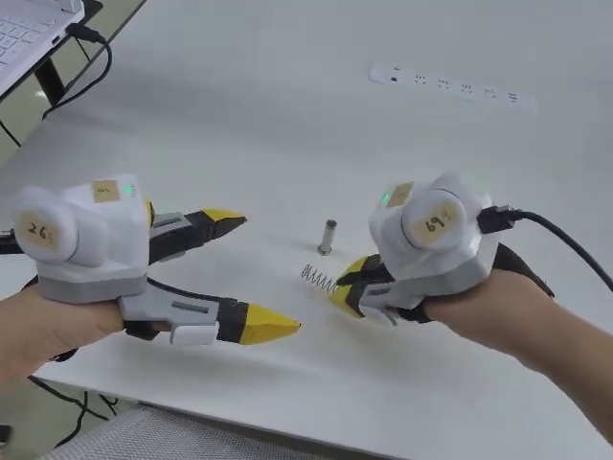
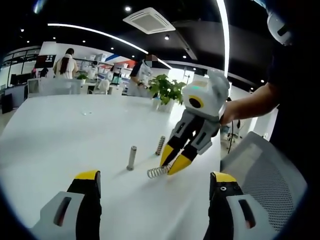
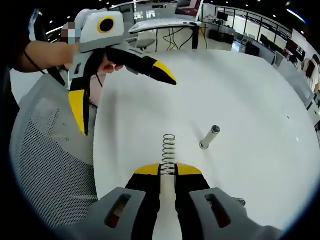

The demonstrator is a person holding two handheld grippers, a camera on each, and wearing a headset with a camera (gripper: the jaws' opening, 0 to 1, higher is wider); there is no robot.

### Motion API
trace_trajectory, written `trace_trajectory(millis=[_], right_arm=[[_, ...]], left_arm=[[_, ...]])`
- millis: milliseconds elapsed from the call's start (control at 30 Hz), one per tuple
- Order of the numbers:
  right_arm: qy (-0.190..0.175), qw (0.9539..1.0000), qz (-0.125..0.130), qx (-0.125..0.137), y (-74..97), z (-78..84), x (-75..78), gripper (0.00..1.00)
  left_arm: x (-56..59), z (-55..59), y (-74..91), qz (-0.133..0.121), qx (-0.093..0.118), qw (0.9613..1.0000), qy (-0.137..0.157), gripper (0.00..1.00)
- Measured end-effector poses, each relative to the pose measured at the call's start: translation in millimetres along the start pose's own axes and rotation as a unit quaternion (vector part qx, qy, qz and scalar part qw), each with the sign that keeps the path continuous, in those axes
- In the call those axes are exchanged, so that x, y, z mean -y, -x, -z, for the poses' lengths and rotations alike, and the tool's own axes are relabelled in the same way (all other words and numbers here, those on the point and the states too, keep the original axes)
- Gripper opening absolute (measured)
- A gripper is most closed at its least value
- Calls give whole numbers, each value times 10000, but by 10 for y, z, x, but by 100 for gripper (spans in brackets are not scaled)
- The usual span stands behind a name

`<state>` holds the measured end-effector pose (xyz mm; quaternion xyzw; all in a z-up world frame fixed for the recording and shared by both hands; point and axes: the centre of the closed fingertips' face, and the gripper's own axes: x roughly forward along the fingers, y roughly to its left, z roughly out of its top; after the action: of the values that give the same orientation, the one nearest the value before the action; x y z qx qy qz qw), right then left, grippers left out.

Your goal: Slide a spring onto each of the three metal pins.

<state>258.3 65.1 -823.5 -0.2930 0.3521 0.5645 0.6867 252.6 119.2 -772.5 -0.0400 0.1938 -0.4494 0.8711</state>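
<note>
On the white table point(image 1: 239, 115) a short metal pin point(image 1: 328, 237) stands upright. My right gripper point(image 1: 350, 285) is just right of it, shut on one end of a coil spring point(image 1: 315, 277) that sticks out toward the pin, low over the table. In the right gripper view the spring point(image 3: 168, 147) juts straight out from the closed tips point(image 3: 168, 170), with the pin point(image 3: 210, 137) to its right. My left gripper point(image 1: 251, 273) is open, holds nothing and points at the spring from the left. In the left gripper view the pin point(image 2: 131, 157) is left of the spring point(image 2: 157, 171), and a second upright coiled piece point(image 2: 160, 145) stands behind them.
A white power strip point(image 1: 450, 84) lies at the far side of the table. A laptop point(image 1: 29, 34) with a black cable point(image 1: 91, 67) sits at the far left corner. A mesh chair point(image 3: 50, 150) stands at the table's near edge.
</note>
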Motion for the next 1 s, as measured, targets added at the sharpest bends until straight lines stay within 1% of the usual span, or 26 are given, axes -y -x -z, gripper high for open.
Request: trace_trajectory(millis=[167,267,400,467,633,767,1000], right_arm=[[228,9997,-64,-13,43,33,-33,7],[477,9988,-55,-8,85,23,-38,7],[534,9985,-97,24,128,4,-41,7],[641,9978,-132,40,145,-6,-53,7],[831,9963,-203,66,177,-28,-78,7],[930,9953,-231,95,192,-50,-83,7],[1181,9923,-330,184,228,-84,-121,7]], left_arm=[[69,16,-66,146,-54,9999,1,83],[123,32,-116,286,-115,9995,-41,78],[171,45,-167,457,-183,9988,-84,67],[187,49,-192,529,-224,9983,-114,61],[226,-2,-218,644,-159,9976,-178,51],[260,21,-241,786,-229,9964,-241,42],[289,39,-314,946,-292,9945,-338,30]])
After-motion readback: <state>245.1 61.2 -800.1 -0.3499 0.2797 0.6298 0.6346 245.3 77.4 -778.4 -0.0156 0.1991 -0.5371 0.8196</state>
